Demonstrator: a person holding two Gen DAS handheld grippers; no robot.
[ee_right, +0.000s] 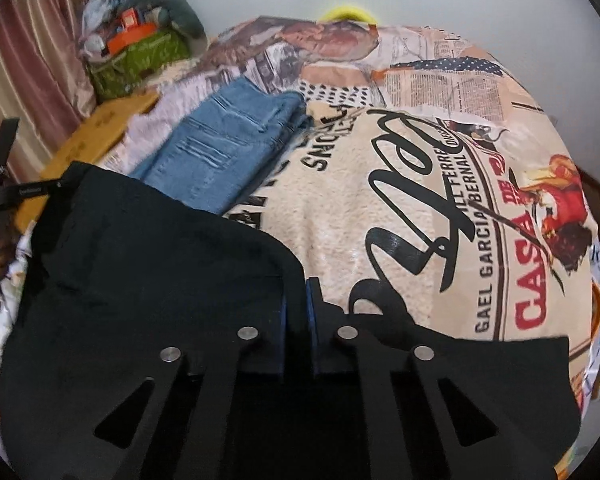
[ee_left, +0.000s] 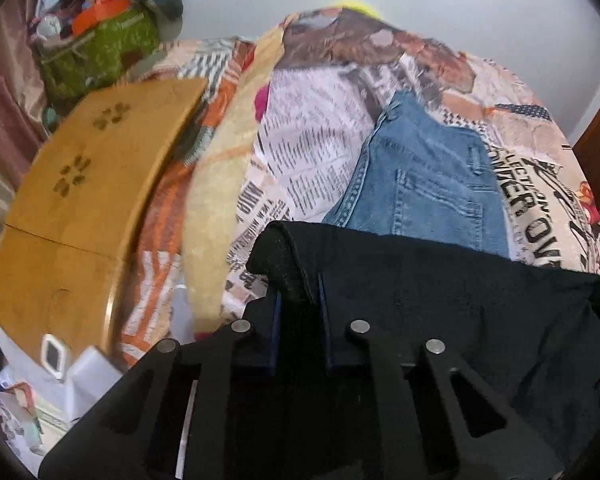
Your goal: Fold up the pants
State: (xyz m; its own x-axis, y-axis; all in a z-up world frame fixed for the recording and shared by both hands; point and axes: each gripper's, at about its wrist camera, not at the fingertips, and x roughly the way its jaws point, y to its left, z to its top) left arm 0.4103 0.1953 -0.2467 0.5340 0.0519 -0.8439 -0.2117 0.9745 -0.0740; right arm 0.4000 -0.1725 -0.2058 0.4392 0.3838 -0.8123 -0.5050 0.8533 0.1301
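Black pants (ee_left: 460, 300) hang stretched between my two grippers above a bed. My left gripper (ee_left: 298, 292) is shut on the pants' left corner, with a fold of black cloth pinched between the blue pads. My right gripper (ee_right: 296, 300) is shut on the other corner of the black pants (ee_right: 160, 272); the edge of the cloth runs between its pads. The left gripper's body (ee_right: 4, 196) shows at the far left of the right wrist view. The lower part of the pants is hidden behind the grippers.
Folded blue jeans (ee_left: 424, 184) (ee_right: 224, 144) lie on the printed bedspread (ee_right: 440, 208) beyond the black pants. A wooden lap table (ee_left: 72, 208) lies at the left. A green bag with clutter (ee_left: 96, 52) stands against the wall, next to a curtain (ee_right: 24, 72).
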